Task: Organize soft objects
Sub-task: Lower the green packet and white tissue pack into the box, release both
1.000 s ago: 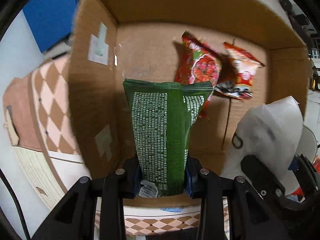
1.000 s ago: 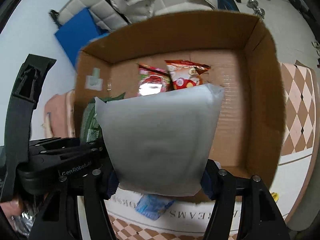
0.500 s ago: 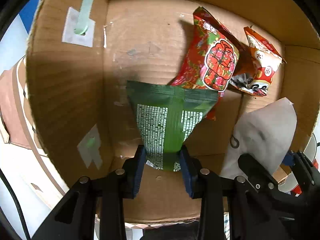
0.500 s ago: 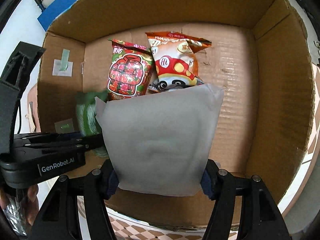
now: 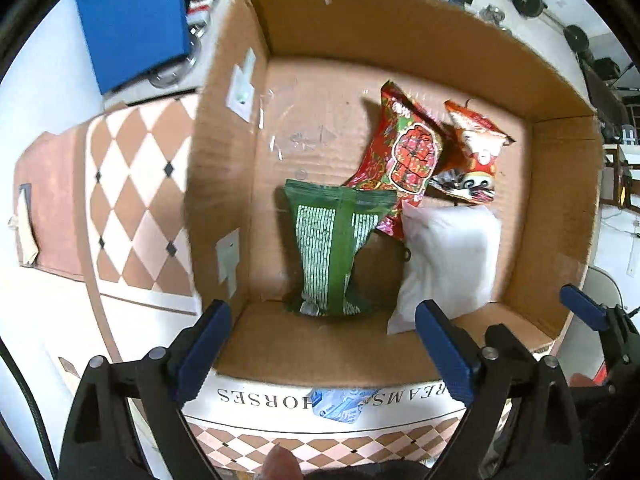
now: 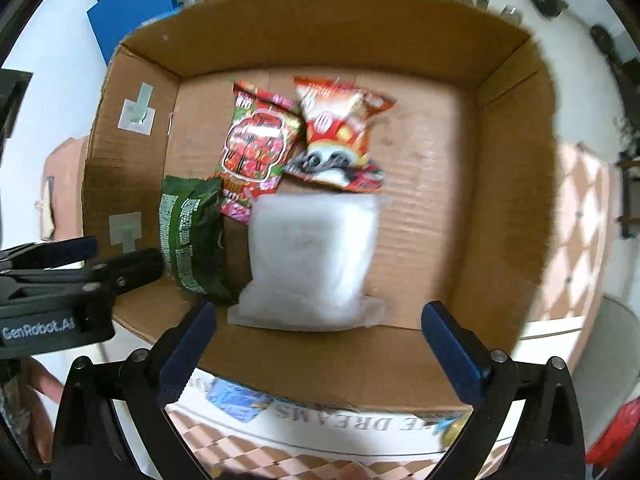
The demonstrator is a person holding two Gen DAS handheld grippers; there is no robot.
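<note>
An open cardboard box (image 5: 224, 168) (image 6: 508, 184) holds several soft packs. A green pack (image 5: 332, 248) (image 6: 188, 236) lies at the near left of the box floor. A white pouch (image 5: 444, 260) (image 6: 312, 260) lies beside it on the right. A red-green snack bag (image 5: 408, 156) (image 6: 256, 148) and an orange-red snack bag (image 5: 472, 156) (image 6: 340, 132) lie farther back. My left gripper (image 5: 324, 348) is open and empty above the box's near edge. My right gripper (image 6: 320, 340) is open and empty, just short of the white pouch.
The box stands on a checkered brown-and-white mat (image 5: 132, 200) with printed lettering at its near edge. A blue panel (image 5: 132, 20) stands behind on the left. The left gripper's body (image 6: 52, 280) shows at the left of the right wrist view.
Both grippers opened and let go: the green pack and the white pouch now lie on the box floor. Both grippers have pulled back toward the near edge.
</note>
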